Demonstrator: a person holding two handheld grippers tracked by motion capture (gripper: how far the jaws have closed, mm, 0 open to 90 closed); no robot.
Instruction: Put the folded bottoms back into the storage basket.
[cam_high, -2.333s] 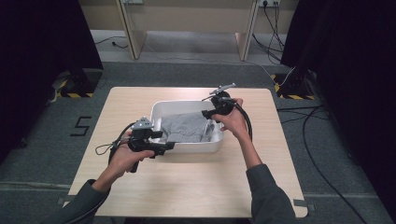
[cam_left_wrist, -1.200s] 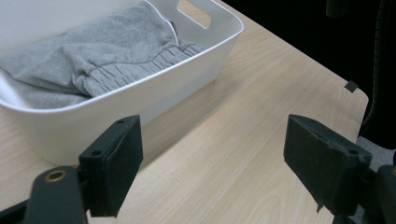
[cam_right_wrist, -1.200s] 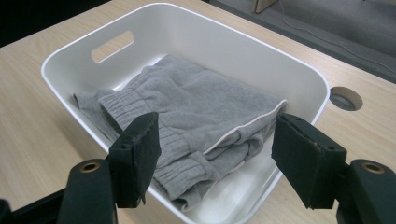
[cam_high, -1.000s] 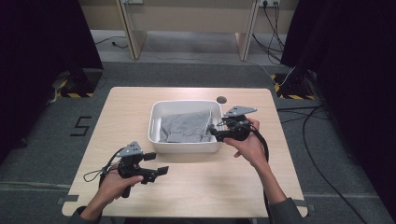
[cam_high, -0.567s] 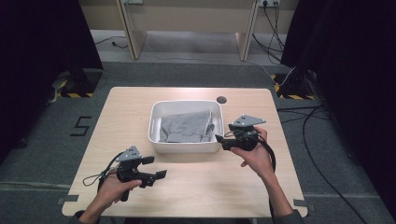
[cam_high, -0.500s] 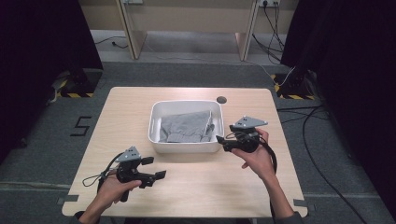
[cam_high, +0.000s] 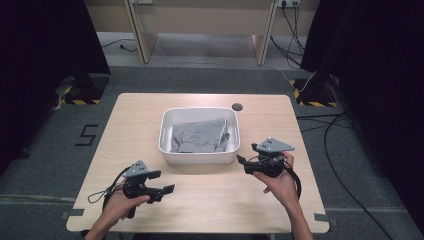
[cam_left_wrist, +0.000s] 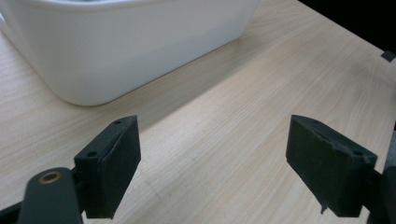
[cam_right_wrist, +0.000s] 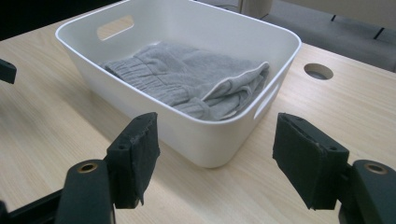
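A: One big light wooden table (cam_high: 150, 125) is seen, and a white plastic tub with handle holes (cam_high: 198, 154) is set near its middle.

B: What is kept inside the tub?

A: A folded grey soft cloth (cam_high: 198, 136) is laid flat in it.

B: Where are the grippers held?

A: The right gripper (cam_high: 242, 161) is held just beside the tub's near right corner. Its jaws are spread wide and nothing is gripped. The left gripper (cam_high: 169, 189) is held low over the bare wood, near the tub's front left corner. Its jaws are spread too, with nothing between them.
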